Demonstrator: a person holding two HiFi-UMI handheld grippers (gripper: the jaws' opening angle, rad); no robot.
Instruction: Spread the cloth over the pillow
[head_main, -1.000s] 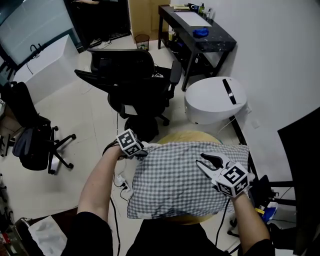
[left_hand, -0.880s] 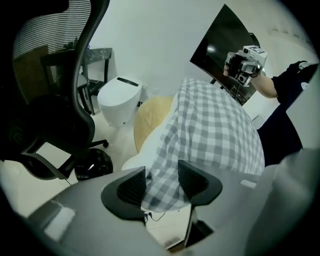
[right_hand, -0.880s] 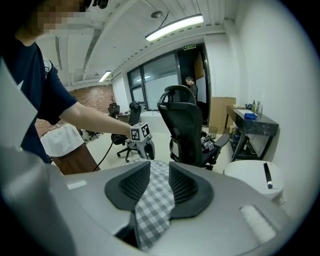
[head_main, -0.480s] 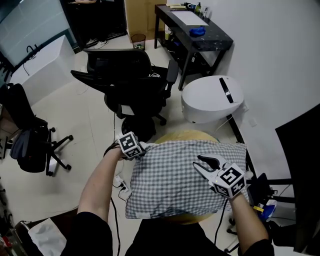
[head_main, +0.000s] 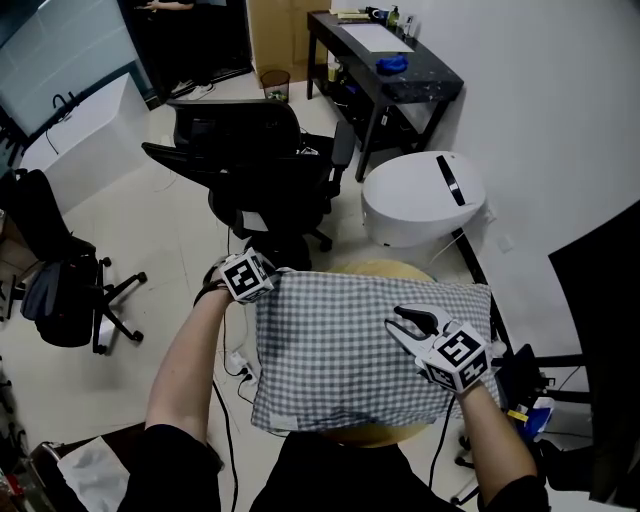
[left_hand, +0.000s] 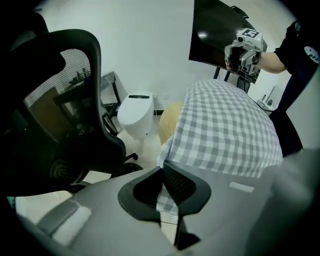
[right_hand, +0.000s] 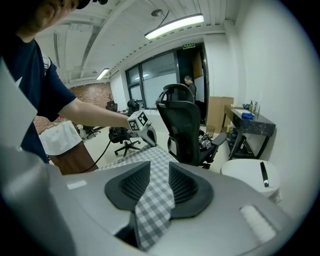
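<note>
The left gripper is clamped on a far corner of the checked cloth. Its jaws have just been closing, and a narrow fold of the fabric is pinched between the pads, holding that corner a little above the rest. From there the cloth runs across toward the right gripper, which sits over the near right part of the fabric with its jaws spread apart. The checks show in the gap between its pads, but the pads do not press on any fold. The cloth lies nearly flat and squared, humped gently over whatever bulk is beneath it, which it hides. A round tan surface peeks out past its far edge and again at its near edge. Just beyond the cloth stands a black office chair. To the right of the chair is a white rounded object with a black strip on top, and a black desk stands against the wall behind that. A second dark chair stands well apart on the pale floor at the left.
</note>
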